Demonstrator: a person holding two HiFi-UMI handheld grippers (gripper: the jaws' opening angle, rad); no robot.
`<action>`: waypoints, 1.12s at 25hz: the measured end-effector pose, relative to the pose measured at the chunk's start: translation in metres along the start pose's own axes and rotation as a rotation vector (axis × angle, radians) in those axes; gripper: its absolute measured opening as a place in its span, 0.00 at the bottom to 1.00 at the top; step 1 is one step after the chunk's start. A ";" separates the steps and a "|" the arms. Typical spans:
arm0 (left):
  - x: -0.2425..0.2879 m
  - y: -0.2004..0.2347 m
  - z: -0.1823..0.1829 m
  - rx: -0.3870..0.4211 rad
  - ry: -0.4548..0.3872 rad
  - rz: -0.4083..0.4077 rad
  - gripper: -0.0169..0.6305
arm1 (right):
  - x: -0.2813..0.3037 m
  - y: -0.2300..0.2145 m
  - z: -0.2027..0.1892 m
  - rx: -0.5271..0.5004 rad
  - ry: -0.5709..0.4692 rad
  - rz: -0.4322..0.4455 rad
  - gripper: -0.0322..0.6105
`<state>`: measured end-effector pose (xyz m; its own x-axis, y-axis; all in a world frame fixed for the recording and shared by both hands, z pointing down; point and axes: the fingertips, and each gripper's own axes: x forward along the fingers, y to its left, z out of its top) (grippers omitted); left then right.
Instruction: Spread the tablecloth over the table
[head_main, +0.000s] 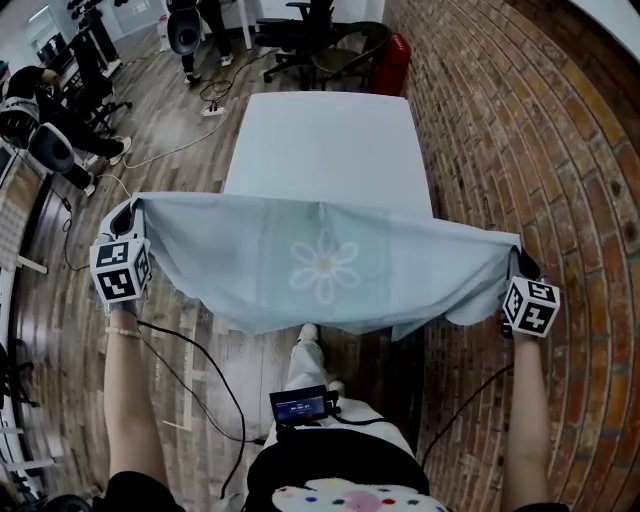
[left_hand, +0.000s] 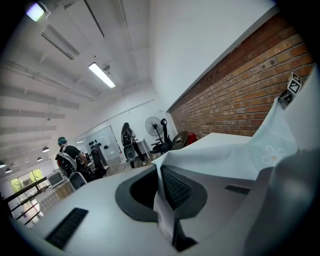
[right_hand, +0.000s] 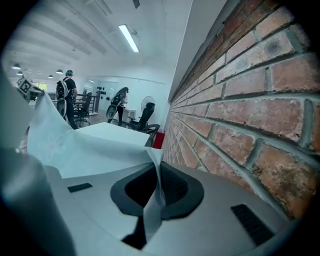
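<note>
the jaws of the left gripper (left_hand: 164, 195) are pressed together on one corner of the pale blue tablecloth (head_main: 250, 255), with a thin fold of it pinched between the dark pads and trailing out below them. the jaws of the right gripper (right_hand: 156, 195) are closed in the same way on the opposite corner, and the fabric runs up from the pads and away to the left of that view. between the two grippers the tablecloth is pulled out wide and held in the air, its top edge nearly straight and its lower edge sagging in loose folds toward the person. a white daisy print (head_main: 324, 266) sits near its middle. in the head view the cloth's far edge overlaps the near end of the white table (head_main: 325, 140); whether it touches the tabletop cannot be told. the rest of the tabletop lies uncovered. a brick wall (head_main: 520, 120) runs along the table's right side, close to the right gripper. beyond the table's far end stand black office chairs (head_main: 315, 45) and a red container (head_main: 392, 62) on a wood floor (head_main: 180, 130), with cables (head_main: 165, 150) trailing across it
</note>
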<state>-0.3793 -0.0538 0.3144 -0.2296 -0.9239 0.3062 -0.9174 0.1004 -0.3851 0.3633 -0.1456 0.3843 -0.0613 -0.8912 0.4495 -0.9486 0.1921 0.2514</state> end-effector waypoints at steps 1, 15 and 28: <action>0.006 -0.001 -0.003 0.001 0.008 -0.006 0.05 | 0.005 0.001 0.000 0.003 0.007 -0.003 0.11; 0.107 -0.005 0.005 0.046 0.045 -0.086 0.05 | 0.088 0.004 0.013 0.011 0.084 -0.036 0.11; 0.202 -0.015 0.010 0.048 0.070 -0.153 0.05 | 0.152 -0.002 0.027 -0.031 0.154 -0.075 0.11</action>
<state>-0.4088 -0.2455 0.3732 -0.1117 -0.8988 0.4238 -0.9274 -0.0590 -0.3695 0.3475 -0.2922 0.4289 0.0597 -0.8307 0.5535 -0.9385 0.1422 0.3147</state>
